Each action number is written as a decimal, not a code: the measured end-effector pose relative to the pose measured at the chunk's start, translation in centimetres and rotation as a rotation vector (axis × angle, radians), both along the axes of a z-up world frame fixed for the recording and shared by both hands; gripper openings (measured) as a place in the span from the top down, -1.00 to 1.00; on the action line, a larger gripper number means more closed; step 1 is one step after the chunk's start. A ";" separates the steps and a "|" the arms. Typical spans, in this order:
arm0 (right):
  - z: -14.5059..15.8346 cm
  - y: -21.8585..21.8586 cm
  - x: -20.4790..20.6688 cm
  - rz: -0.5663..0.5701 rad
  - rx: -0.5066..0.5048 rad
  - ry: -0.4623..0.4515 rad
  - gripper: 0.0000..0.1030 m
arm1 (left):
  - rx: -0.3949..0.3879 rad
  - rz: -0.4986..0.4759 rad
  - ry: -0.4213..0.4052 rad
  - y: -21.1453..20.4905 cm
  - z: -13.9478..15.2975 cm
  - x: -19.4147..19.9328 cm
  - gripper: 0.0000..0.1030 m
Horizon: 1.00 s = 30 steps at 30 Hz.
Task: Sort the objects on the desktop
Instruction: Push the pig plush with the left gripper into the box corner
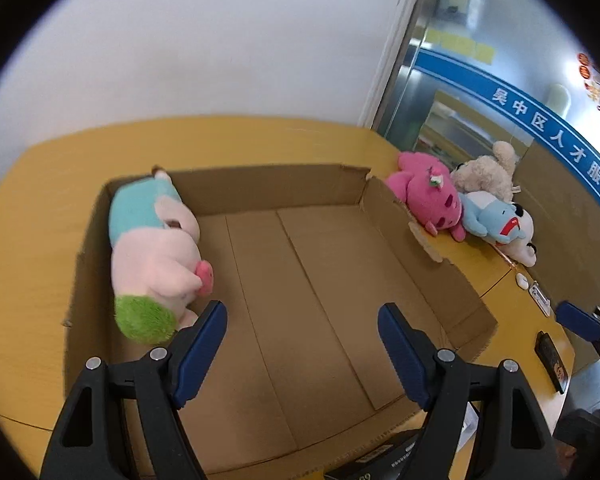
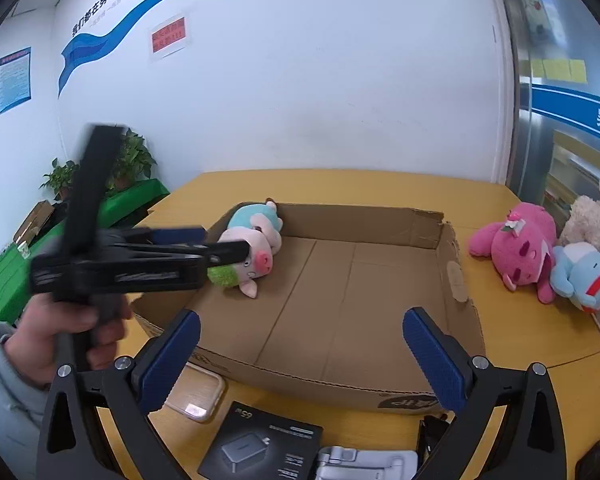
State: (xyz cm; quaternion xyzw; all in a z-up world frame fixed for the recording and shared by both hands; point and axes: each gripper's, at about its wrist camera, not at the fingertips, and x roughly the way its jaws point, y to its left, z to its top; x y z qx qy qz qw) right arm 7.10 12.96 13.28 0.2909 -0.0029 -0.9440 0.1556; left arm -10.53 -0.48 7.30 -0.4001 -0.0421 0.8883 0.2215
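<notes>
Left hand-held gripper (image 1: pixel 302 318): jaws spread wide, nothing between them, held over the cardboard box (image 1: pixel 320 272).
Right hand-held gripper (image 2: pixel 301 334): jaws spread, nothing gripped, pointed at the box's near wall.
Pig plush (image 1: pixel 156 256): laid on its side in the box's left end.
Pink plush (image 1: pixel 424 194): left on the tabletop (image 1: pixel 36 200) right of the box, touching the blue plush (image 1: pixel 496 220) and beige plush (image 1: pixel 488 170).

The counter (image 1: pixel 40 184) is yellow-orange. The cardboard box (image 1: pixel 320 264) is plain brown. Inside it, the pig plush (image 1: pixel 156 256) is pale pink with a turquoise top, a green tuft and a darker pink snout. Outside, one plush toy (image 1: pixel 428 196) is hot pink, another (image 1: pixel 486 168) cream, a third (image 1: pixel 496 220) light blue with a red mark. Both grippers are black with blue pads (image 2: pixel 436 360).
</notes>
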 end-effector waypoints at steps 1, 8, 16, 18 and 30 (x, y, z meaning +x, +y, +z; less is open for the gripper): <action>-0.4 0.2 -0.7 -0.010 -0.003 -0.001 -1.00 | -0.007 0.019 -0.052 -0.1 -1.3 -1.8 -0.52; -3.7 2.5 -4.1 -0.086 0.001 -0.059 -1.00 | -0.004 0.141 -0.291 -1.8 -6.8 -7.1 -0.52; -4.5 4.4 -3.9 -0.066 -0.041 -0.089 -1.00 | -0.024 0.336 -0.409 -5.6 -7.7 -8.2 -0.51; -4.6 4.1 -3.7 -0.061 -0.038 -0.092 -1.00 | 0.016 0.356 -0.418 -6.6 -7.6 -8.3 -0.51; -4.3 4.3 -2.1 -0.083 -0.021 -0.077 -1.00 | -0.069 0.234 -0.173 -3.4 -0.8 -1.8 -0.52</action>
